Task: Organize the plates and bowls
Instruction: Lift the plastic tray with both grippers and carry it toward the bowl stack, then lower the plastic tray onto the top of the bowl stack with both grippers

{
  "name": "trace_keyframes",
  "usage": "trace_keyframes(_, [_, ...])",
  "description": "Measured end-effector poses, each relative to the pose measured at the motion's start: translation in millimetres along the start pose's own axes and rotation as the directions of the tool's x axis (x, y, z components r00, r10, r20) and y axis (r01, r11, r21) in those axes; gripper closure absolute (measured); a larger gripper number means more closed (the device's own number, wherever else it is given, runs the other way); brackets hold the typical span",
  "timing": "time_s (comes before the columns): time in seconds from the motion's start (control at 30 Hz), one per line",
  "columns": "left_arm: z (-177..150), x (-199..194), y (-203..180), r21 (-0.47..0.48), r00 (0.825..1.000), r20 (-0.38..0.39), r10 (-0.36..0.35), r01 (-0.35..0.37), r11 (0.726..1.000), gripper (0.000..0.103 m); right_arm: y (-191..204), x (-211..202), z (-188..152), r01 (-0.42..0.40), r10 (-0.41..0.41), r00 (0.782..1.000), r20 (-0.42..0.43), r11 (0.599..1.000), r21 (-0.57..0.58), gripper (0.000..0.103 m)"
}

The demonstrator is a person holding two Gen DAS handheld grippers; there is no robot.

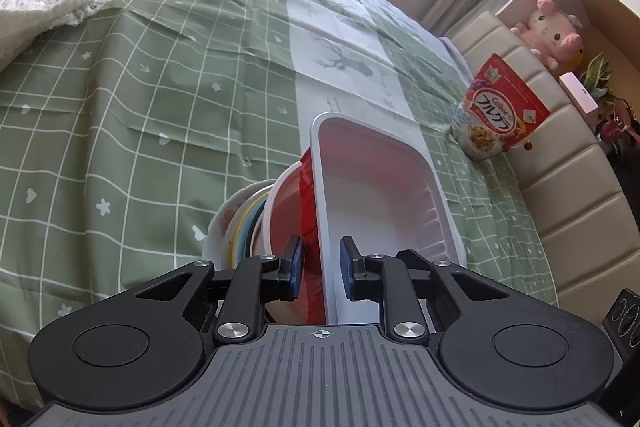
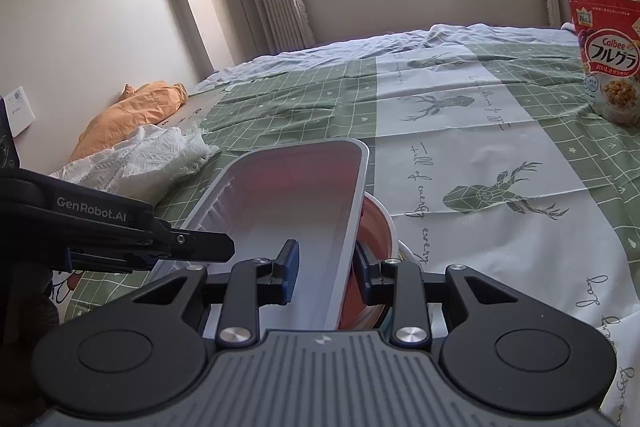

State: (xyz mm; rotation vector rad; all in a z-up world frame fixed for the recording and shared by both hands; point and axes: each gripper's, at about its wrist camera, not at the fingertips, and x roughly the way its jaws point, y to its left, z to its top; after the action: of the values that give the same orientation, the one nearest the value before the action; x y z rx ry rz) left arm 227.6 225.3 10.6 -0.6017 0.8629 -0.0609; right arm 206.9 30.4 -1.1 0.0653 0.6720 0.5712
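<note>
Both hand-held grippers, left (image 1: pixel 319 266) and right (image 2: pixel 326 273), clamp opposite rims of the white tray (image 1: pixel 376 195) above the bed (image 1: pixel 140 99), half hiding stacked bowls (image 1: pixel 256 223); the cereal bag (image 2: pixel 610 63) reads "Calbee"

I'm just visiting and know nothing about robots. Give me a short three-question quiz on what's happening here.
1. True or false: both grippers are shut on the white tray.
2. What stands against the headboard? A) cereal bag B) kettle C) lamp
3. What lies under the tray?

Key
1. True: the left gripper pinches one long rim, the right gripper the opposite rim.
2. A, the cereal bag.
3. A red bowl on a stack of plates.
</note>
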Motion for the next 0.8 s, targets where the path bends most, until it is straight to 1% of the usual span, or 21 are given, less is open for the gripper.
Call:
trace_keyframes(0.17, [2.8,-2.1,3.4,-0.020,1.000,-0.004,-0.015,0.015,1.000,0.082,-4.4,1.3,5.5,-0.017,0.017,1.000,-0.002,0.999,0.029,0.072])
trace_keyframes(0.3, [7.7,-1.7,3.7,-0.020,1.000,-0.009,-0.014,0.014,1.000,0.082,-11.4,4.3,15.2,-0.048,0.049,0.999,-0.007,0.996,0.069,0.072])
trace_keyframes(0.47, [16.3,3.9,2.4,-0.012,1.000,-0.008,-0.021,0.021,1.000,0.082,-17.5,17.7,24.9,-0.043,0.045,0.999,-0.020,0.993,0.111,0.072])
trace_keyframes(0.6, [22.9,8.8,-1.4,0.009,1.000,-0.016,-0.027,0.027,1.000,0.082,-18.5,17.9,24.8,-0.028,0.031,0.999,-0.022,0.994,0.105,0.071])
trace_keyframes(0.8, [21.3,12.8,6.5,-0.013,0.999,-0.027,-0.045,0.044,0.999,0.082,-13.9,14.7,17.2,-0.034,0.037,0.999,-0.036,0.996,0.087,0.070])
